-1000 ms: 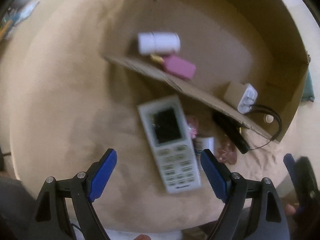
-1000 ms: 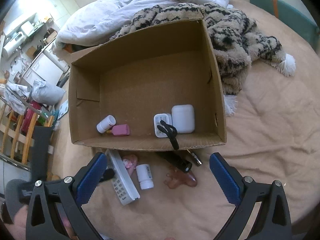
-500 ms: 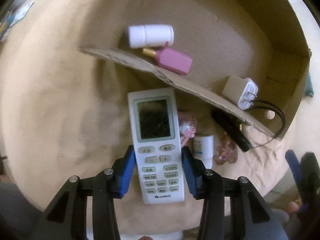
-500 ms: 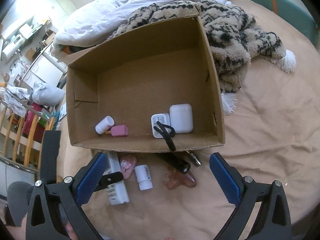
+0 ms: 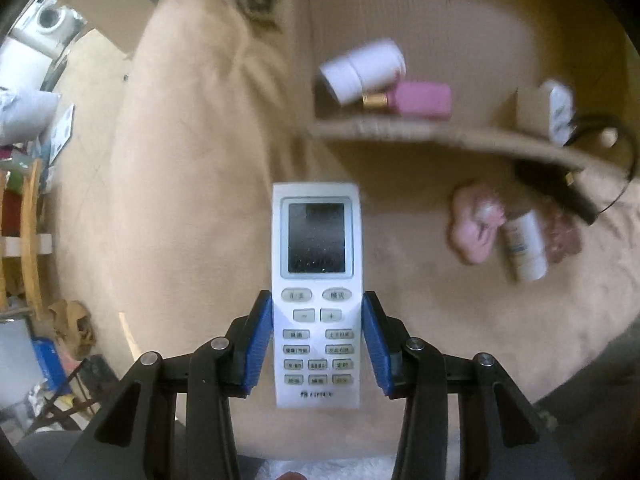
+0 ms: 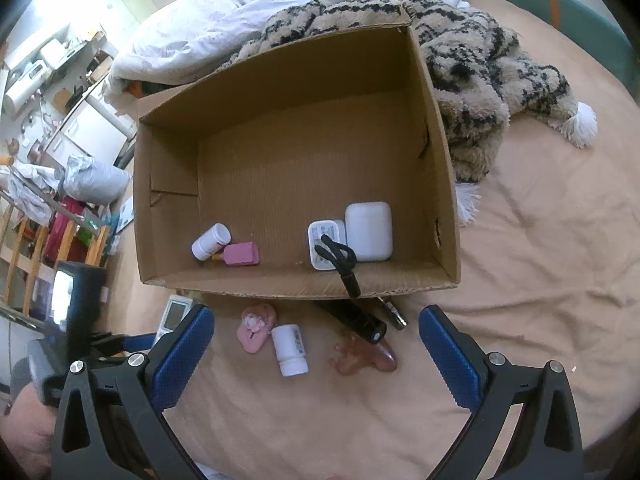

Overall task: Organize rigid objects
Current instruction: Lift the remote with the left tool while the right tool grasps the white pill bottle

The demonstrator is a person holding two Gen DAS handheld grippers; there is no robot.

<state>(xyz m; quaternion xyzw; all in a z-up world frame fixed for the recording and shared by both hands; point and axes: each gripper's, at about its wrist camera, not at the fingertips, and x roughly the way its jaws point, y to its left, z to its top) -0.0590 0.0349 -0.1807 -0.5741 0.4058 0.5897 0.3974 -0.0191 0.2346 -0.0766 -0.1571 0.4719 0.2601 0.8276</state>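
White remote (image 5: 317, 280) clamped in left jaws, pointing down | right jaws wide

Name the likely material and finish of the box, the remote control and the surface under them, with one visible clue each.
Box: corrugated cardboard, matte brown; fluted ridges show on its floor and cut edges.
Remote control: probably hard plastic, smooth white, with a glossy dark screen.
Bedcover: soft peach fabric, seemingly brushed; it wrinkles and dimples.

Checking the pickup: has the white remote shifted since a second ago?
Yes. The remote, gripped by the left gripper, now sits left of the pink bottle in the box, no longer below it.
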